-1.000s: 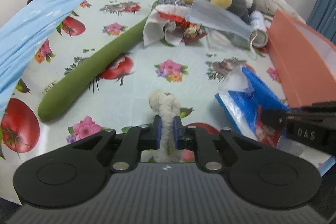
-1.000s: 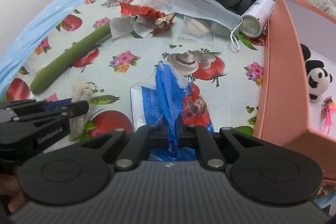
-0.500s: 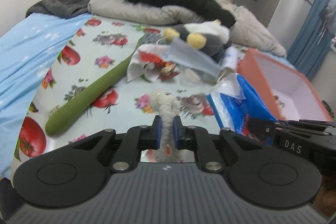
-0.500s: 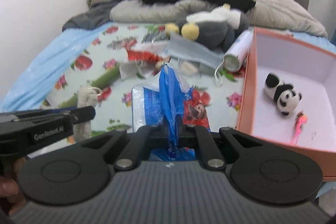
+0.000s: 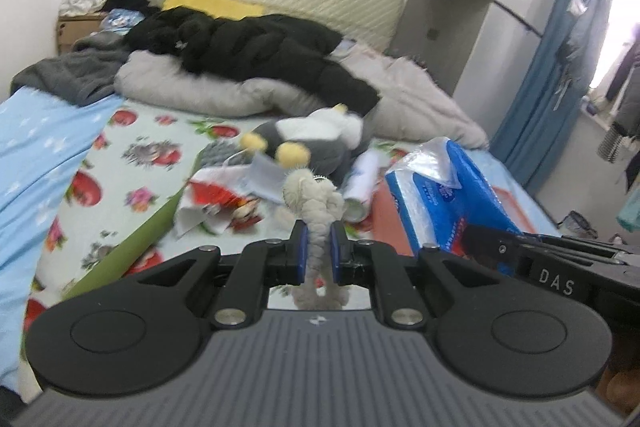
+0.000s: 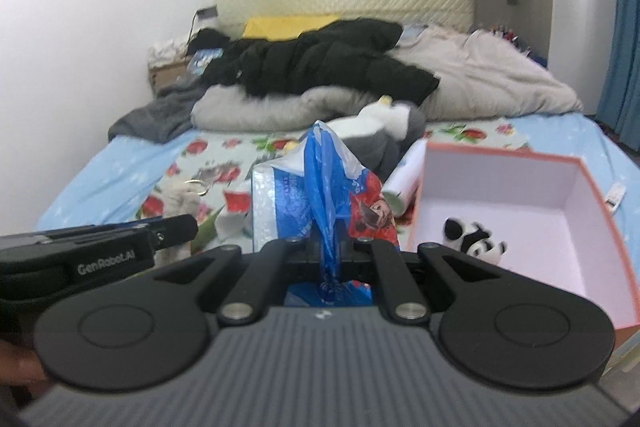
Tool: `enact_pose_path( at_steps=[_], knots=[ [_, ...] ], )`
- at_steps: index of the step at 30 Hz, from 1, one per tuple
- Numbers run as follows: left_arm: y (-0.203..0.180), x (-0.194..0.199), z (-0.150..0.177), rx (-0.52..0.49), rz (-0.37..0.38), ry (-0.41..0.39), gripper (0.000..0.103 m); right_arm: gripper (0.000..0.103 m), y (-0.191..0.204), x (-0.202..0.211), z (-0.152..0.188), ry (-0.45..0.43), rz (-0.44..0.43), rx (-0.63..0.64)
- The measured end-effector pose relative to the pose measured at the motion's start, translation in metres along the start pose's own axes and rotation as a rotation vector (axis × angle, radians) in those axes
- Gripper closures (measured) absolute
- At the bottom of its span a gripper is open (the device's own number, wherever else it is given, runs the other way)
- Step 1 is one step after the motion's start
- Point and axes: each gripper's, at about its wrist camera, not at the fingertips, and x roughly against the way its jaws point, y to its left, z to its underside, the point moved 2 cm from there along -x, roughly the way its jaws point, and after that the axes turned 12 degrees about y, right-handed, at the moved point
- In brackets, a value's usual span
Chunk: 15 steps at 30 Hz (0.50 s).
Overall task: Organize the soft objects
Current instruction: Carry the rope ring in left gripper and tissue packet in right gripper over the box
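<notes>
Both jaws grip: left gripper (image 5: 319,253) pinches a limp, light cream plush toy (image 5: 314,205) mid-body; right gripper (image 6: 327,255) clamps a tissue pack (image 6: 316,187) by its slippery, crumpling wrapper.

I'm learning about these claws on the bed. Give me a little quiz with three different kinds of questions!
1. True or false: the left claw is shut on the cream plush toy.
2. What does the right claw hold? A) green tube B) blue tissue pack C) face mask
3. Fill in: the toy lying in the pink box is a small ____.

Key: 1 true; 2 B; 3 panda.
</notes>
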Motion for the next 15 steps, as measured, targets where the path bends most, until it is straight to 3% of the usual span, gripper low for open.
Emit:
enact_pose_path(
  at_steps=[8,15],
  knots=[
    [-0.06,-0.001,-0.03,-0.063,0.072,-0.025,0.089,0.095,-0.036,0.029,-0.024,-0.068,0.039,-0.038],
    [-0.118,-0.034,-0.05,-0.115,0.121,0.012,0.089,0.095,-0.084,0.037,-0.037,-0.093,0.087,-0.084]
  ],
)
